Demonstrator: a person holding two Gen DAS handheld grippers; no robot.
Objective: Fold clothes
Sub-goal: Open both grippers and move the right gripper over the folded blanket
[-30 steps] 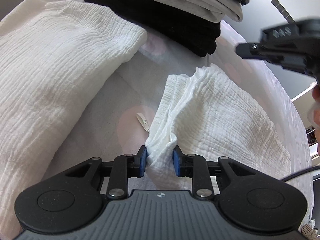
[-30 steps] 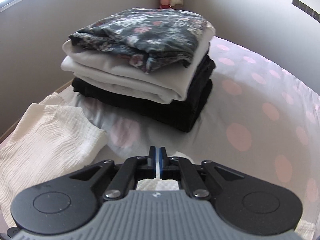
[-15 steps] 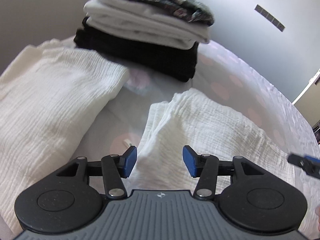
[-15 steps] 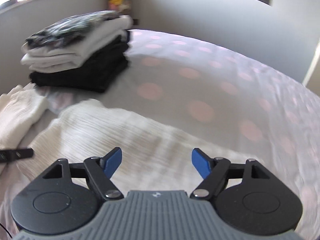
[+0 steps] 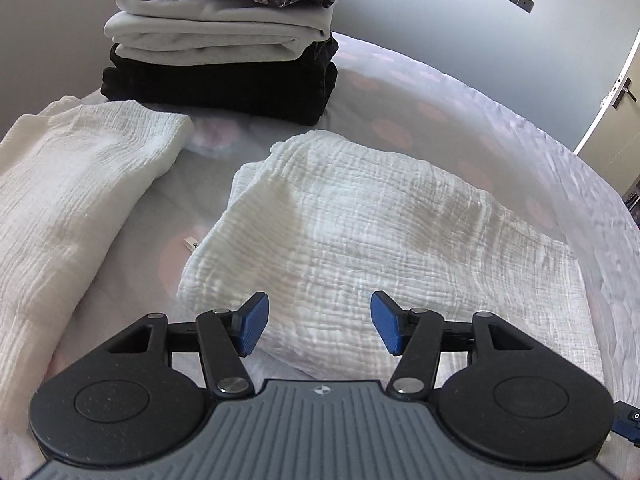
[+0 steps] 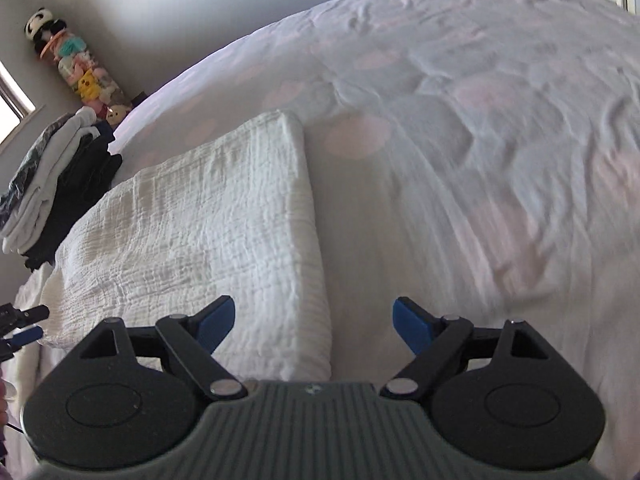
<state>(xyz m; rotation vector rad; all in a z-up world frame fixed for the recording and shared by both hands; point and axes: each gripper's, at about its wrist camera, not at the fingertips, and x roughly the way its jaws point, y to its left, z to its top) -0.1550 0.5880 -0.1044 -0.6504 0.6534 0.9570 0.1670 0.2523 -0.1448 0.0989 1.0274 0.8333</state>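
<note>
From the left wrist view, the left gripper point(image 5: 318, 326) tilts down over the near left corner of a folded white crinkle garment point(image 5: 360, 232) lying flat on the bed point(image 5: 460, 92); its jaws have just been opening and now stand wide with nothing between the pads, which suggests the fold has been laid down and let go. A second white garment point(image 5: 76, 184) lies to the left, apparently waiting its turn, and a stack of folded clothes point(image 5: 224, 44) sits at the far side, dark pieces under pale ones with a floral piece on top, probably the finished pile. From the right wrist view, the right gripper point(image 6: 314, 324) also points downward, over the garment's near right edge, where the cloth ends in a straight folded border against the dotted cover. Its jaws have likewise just been opening and are spread wide, holding nothing. The other gripper's tip shows at the far left edge, so the two hands flank the garment, likely ready to take it for the next fold.
</note>
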